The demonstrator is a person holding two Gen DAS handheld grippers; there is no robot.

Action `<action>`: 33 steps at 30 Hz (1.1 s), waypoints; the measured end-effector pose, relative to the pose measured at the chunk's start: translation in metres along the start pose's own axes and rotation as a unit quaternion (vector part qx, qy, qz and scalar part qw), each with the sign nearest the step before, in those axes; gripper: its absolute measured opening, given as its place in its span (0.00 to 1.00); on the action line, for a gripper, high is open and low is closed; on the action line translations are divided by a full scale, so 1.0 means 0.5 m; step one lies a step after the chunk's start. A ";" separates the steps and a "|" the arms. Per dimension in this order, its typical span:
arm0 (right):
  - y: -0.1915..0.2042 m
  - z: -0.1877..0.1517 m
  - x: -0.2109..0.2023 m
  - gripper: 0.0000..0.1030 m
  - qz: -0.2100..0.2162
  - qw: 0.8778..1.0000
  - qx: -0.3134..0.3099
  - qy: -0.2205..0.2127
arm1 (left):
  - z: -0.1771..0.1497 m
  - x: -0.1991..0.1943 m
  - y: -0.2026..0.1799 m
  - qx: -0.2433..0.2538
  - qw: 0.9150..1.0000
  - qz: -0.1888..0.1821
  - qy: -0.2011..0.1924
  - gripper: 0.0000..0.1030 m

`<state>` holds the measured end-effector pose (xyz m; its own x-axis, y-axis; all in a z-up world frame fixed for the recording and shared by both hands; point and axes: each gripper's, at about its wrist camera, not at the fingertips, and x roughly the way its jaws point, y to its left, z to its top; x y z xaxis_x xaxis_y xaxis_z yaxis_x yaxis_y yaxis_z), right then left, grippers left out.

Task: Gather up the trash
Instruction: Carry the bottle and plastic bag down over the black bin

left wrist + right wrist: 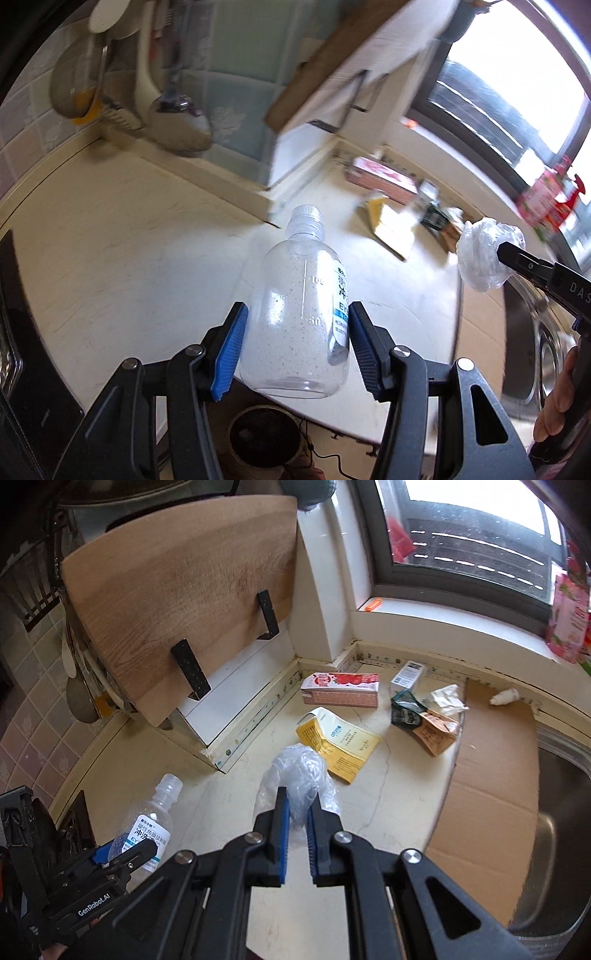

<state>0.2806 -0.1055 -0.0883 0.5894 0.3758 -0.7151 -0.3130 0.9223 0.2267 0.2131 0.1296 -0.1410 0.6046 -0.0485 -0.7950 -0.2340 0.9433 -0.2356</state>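
My left gripper (pixel 297 312) is shut on a clear plastic bottle (pixel 295 314) with a white cap and a blue-and-white label, held above the cream counter (pixel 110 240). The bottle also shows in the right wrist view (pixel 147 819), with the left gripper (pixel 125 853) around it. My right gripper (pixel 297 801) is shut on a crumpled clear plastic bag (pixel 299 771), which shows in the left wrist view (pixel 484 254) at the right. Other trash lies on the counter: a yellow carton (pixel 338 744), a red carton (pixel 340 689), a dark and orange packet (pixel 424 720), a crumpled tissue (pixel 447 698).
A wooden board (pixel 184 602) leans on brackets at the back left. A small white box (pixel 408 674) and a small white bottle (pixel 504 696) sit near the window sill. Flat cardboard (pixel 487 775) covers the counter beside a steel sink (pixel 550 812). Utensils hang on the tiled wall (pixel 177 107).
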 end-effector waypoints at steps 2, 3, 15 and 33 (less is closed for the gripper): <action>0.007 -0.031 -0.044 0.08 -0.019 1.000 0.009 -0.011 | -0.016 -0.016 -0.015 0.024 0.999 -0.024 0.002 0.52; 0.010 -0.046 -0.067 0.08 -0.026 0.999 0.014 -0.017 | -0.026 -0.024 -0.023 0.036 0.999 -0.036 0.006 0.52; 0.064 -0.252 -0.210 0.08 -0.041 0.999 0.016 0.015 | -0.195 -0.082 -0.039 0.077 0.994 -0.069 0.047 0.52; 0.044 -0.615 0.043 0.08 0.022 0.978 0.012 0.207 | -0.517 0.051 0.059 0.040 0.990 0.014 0.134 0.52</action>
<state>0.0574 -0.1048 -0.3019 0.2221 0.3505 -0.9098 -0.3097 0.9102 0.2751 0.0247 0.0715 -0.3130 0.3726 -0.0962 -0.9230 -0.1800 0.9682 -0.1735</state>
